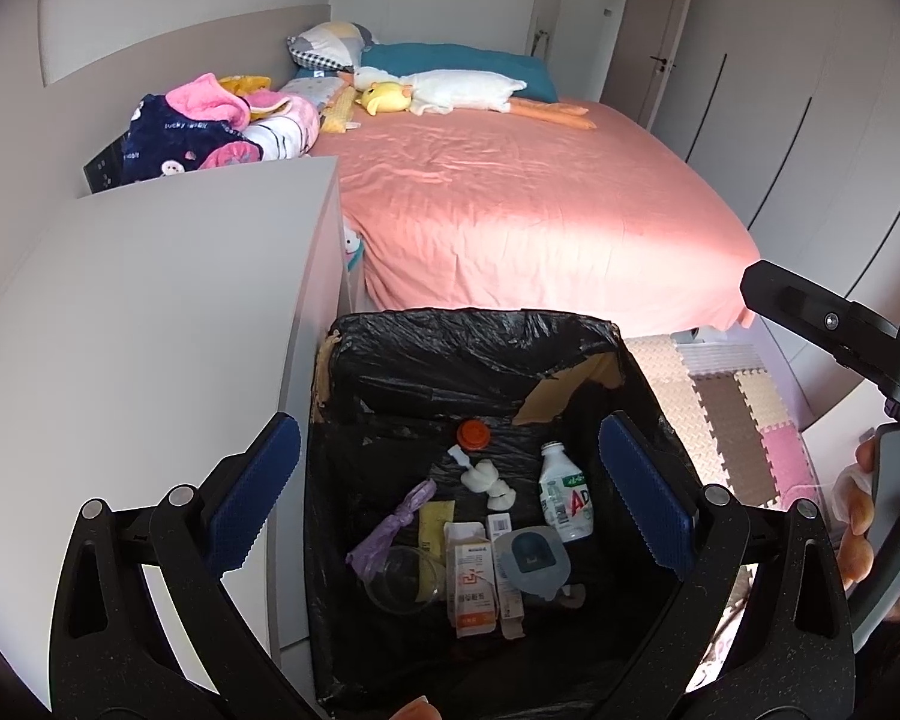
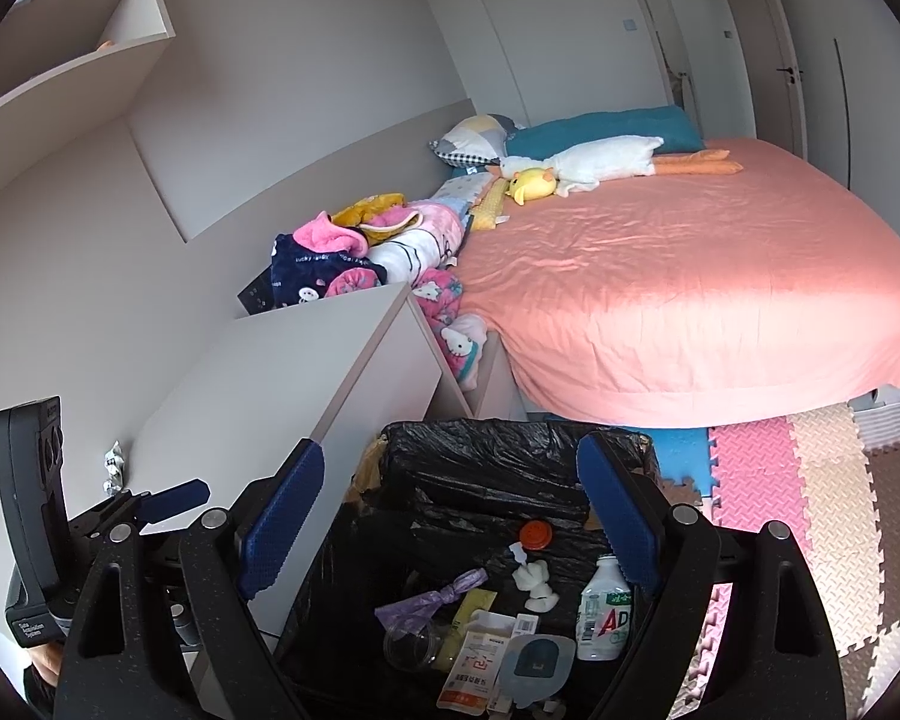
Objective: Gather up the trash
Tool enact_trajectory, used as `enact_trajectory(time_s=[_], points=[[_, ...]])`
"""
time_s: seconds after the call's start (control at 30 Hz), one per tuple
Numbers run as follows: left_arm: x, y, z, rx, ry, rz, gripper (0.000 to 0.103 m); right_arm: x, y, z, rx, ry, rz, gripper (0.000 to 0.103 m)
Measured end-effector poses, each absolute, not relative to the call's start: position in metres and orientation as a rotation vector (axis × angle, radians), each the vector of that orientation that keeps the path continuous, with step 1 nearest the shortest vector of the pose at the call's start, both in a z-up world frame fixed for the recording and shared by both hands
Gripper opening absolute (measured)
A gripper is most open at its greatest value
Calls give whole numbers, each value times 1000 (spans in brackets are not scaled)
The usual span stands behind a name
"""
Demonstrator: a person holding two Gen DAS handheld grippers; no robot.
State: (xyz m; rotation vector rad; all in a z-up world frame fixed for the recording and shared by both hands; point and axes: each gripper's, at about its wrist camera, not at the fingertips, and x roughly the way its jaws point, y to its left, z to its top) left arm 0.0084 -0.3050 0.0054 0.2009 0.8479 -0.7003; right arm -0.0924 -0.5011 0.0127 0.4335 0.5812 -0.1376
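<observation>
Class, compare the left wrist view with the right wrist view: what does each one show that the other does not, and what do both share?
Only the left wrist view shows the hand on the right-hand tool. Only the right wrist view shows the wall shelves and the blue floor mat tile. Both show open tongs above the black-lined bin, the white bottle, orange cap, and pink bed.

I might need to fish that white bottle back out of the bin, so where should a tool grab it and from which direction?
Grip the white bottle across its labelled body, coming straight down from above. It lies flat on the black liner, neck toward the bin's far wall, so both long sides are exposed. The blister pack lies close on one side, so probably place the fingers nearer the neck.
</observation>
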Motion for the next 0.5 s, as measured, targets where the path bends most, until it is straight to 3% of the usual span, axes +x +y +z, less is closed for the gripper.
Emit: enact_trajectory(time_s=[0.5], points=[[6, -304, 9, 204, 836, -715, 97, -93, -501, 13, 431, 580, -137, 86]])
